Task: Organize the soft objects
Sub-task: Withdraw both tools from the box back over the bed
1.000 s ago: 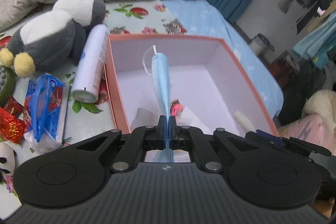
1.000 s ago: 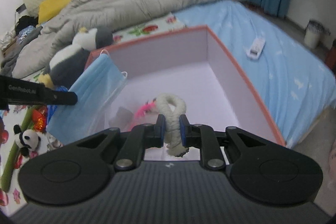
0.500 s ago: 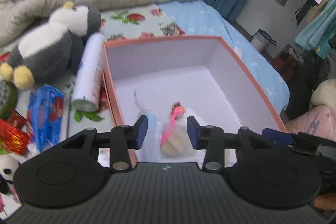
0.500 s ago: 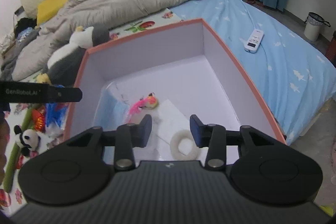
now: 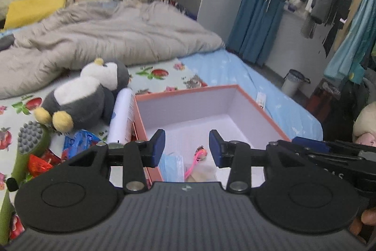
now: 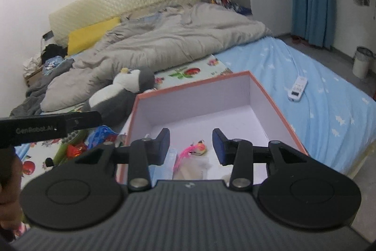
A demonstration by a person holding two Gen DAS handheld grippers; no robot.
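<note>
An open orange box with a white inside [image 5: 256, 107] [image 6: 270, 100] stands on the bed. In it lie a blue face mask [image 5: 172, 167] [image 6: 162, 171], a pink feathered toy [image 5: 196, 160] [image 6: 191, 151] and a beige soft piece [image 5: 202, 174] [image 6: 191, 168]. My left gripper [image 5: 186, 147] is open and empty above the box's near end. My right gripper [image 6: 190, 146] is open and empty above the same end. A plush penguin [image 5: 87, 95] [image 6: 122, 93] lies left of the box.
A white spray can [image 5: 121, 114] lies against the box's left wall. A blue packet [image 5: 77, 141], red wrappers [image 5: 38, 165] and a green brush with a grey head [image 5: 28, 152] lie at the left. A grey duvet [image 6: 169, 44] covers the bed's back. A white remote [image 6: 298, 88] lies on the blue sheet.
Both grippers opened and dropped their loads into the box: the left let go of the mask, the right the white ring. Both have since lifted and tilted up.
</note>
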